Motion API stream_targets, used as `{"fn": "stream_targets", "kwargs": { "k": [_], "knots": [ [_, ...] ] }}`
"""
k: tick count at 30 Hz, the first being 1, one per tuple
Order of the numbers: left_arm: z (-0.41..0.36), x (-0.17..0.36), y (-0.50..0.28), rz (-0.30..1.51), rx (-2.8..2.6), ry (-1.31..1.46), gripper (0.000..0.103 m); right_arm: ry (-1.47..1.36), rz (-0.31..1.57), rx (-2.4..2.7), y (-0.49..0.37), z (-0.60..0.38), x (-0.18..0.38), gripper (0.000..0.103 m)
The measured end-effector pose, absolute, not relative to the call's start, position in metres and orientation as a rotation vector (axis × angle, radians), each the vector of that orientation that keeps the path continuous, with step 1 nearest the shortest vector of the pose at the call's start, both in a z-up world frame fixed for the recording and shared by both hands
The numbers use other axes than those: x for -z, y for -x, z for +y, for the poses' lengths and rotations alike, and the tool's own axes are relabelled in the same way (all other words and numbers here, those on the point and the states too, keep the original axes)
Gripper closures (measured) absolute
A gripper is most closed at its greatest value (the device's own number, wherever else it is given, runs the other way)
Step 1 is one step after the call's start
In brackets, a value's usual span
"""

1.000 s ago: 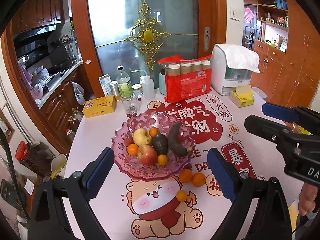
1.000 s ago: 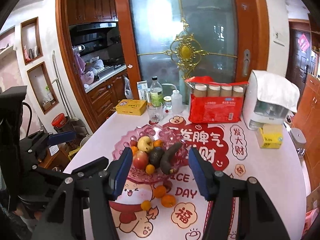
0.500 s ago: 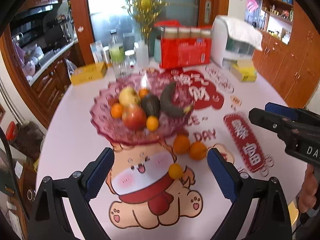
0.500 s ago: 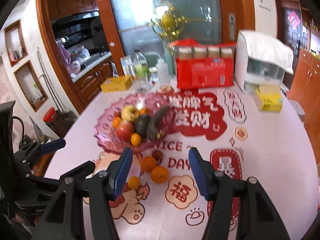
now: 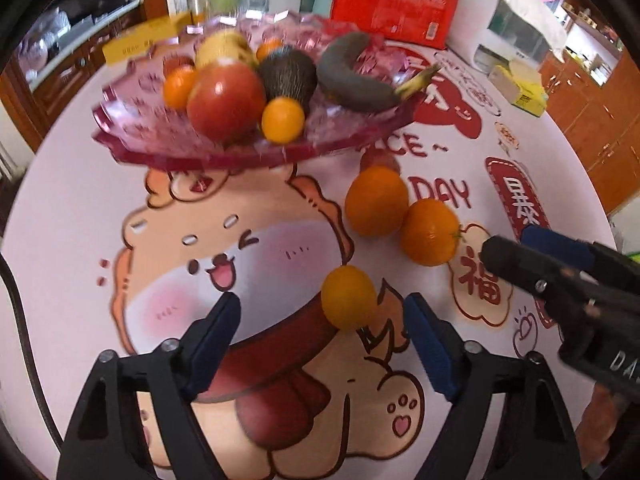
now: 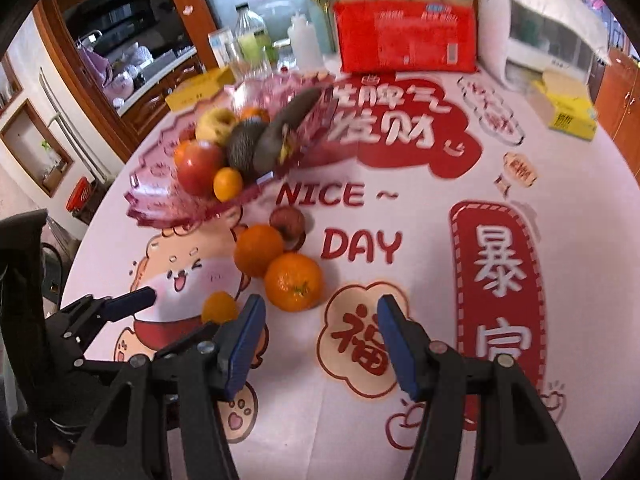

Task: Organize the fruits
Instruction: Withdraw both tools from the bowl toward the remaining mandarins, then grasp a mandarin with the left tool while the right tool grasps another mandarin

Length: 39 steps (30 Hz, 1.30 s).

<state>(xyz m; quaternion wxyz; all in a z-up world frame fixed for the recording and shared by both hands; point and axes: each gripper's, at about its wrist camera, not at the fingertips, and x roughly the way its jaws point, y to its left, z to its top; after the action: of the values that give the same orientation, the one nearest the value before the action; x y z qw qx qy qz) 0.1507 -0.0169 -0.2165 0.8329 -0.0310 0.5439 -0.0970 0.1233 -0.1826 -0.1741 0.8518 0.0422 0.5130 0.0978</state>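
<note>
Left claw (image 5: 322, 334) closing, small orange (image 5: 349, 297) just ahead between pads, not gripped yet. Right claw (image 6: 320, 332) part-open, empty, big orange (image 6: 293, 282) just ahead-left. Beyond: second orange (image 6: 258, 250), lychee-like fruit (image 6: 287, 222) loose on table (image 6: 420, 280). Farther: pink bowl (image 5: 168, 152) already loaded. Four left.

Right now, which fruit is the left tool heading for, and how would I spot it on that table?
Start at the pink glass fruit bowl and come down to the loose fruit on the cartoon tablecloth. Past two big oranges that touch each other sits a small yellow-orange citrus, alone on the cartoon animal's scarf. It is smallest, yellowest and nearest the left gripper, whose jaws are closing without touching it.
</note>
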Motion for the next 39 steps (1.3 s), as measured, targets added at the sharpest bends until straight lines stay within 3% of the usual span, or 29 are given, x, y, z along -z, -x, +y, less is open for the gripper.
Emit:
{"fn": "stream_targets", "kwargs": {
  "k": [3, 7, 12, 16, 19, 39],
  "knots": [
    [-0.018, 0.228, -0.155, 1.182, 0.220, 0.089, 0.040, -0.099, 1.104, -0.214, -0.131, -0.179, 0.185, 0.044],
    [-0.024, 0.230, -0.155, 1.157, 0.238, 0.060, 0.049, -0.094, 1.122, -0.216, -0.140, -0.174, 0.195, 0.044],
    [-0.028, 0.228, -0.155, 1.154, 0.298, 0.084, 0.074, -0.118, 1.151, -0.247, -0.150, -0.168, 0.209, 0.044],
    [-0.030, 0.229, -0.156, 1.152, 0.310, 0.089, 0.074, -0.118, 1.160, -0.256, -0.152, -0.161, 0.214, 0.046],
    [-0.026, 0.229, -0.156, 1.156, 0.312, 0.105, 0.075, -0.127, 1.164, -0.295, -0.153, -0.156, 0.216, 0.060],
    [0.007, 0.197, -0.130, 1.136, 0.261, 0.186, 0.075, -0.104, 1.201, -0.298, -0.119, -0.166, 0.206, 0.061]
  ]
}}
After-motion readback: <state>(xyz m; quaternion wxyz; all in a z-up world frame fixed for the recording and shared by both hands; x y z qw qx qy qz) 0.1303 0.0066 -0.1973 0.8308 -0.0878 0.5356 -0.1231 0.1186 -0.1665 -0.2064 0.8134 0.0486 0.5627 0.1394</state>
